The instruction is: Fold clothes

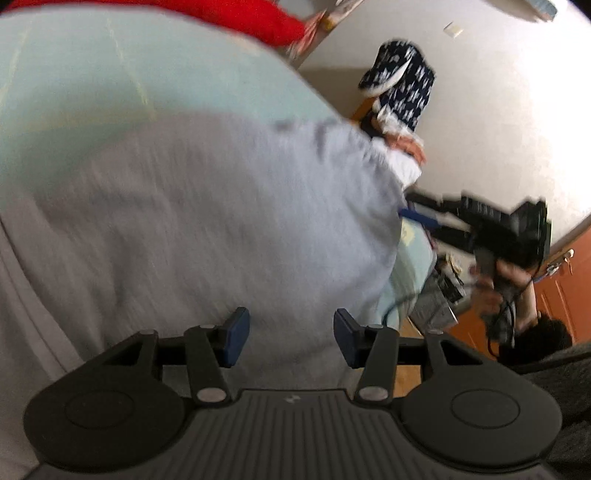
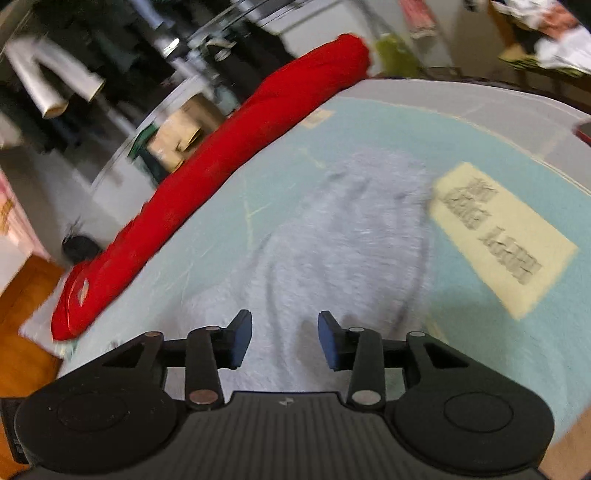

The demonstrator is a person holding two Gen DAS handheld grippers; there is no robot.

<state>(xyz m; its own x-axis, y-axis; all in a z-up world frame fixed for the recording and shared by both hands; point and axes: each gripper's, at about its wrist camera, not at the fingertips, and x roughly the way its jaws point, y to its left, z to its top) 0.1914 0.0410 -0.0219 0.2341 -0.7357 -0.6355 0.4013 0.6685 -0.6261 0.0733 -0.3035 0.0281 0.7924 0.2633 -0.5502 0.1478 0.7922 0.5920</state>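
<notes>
The right tongs [image 2: 285, 339] hang parted over a grey garment [image 2: 343, 243], nothing between the blue pads [image 2: 242, 339]. The garment lies on a pale blue bench [image 2: 498, 147] cover (with a cream printed label [image 2: 498, 236]). A red cloth roll [image 2: 221, 158] lines the far edge.

Motion blur smears both views. Pale grey knit garment [image 1: 192, 229] cut off at left wrist view's left edge. Cream rectangular label [image 2: 502, 236] text unreadable. Long red fabric roll [image 1: 236, 14] cropped at top.
</notes>
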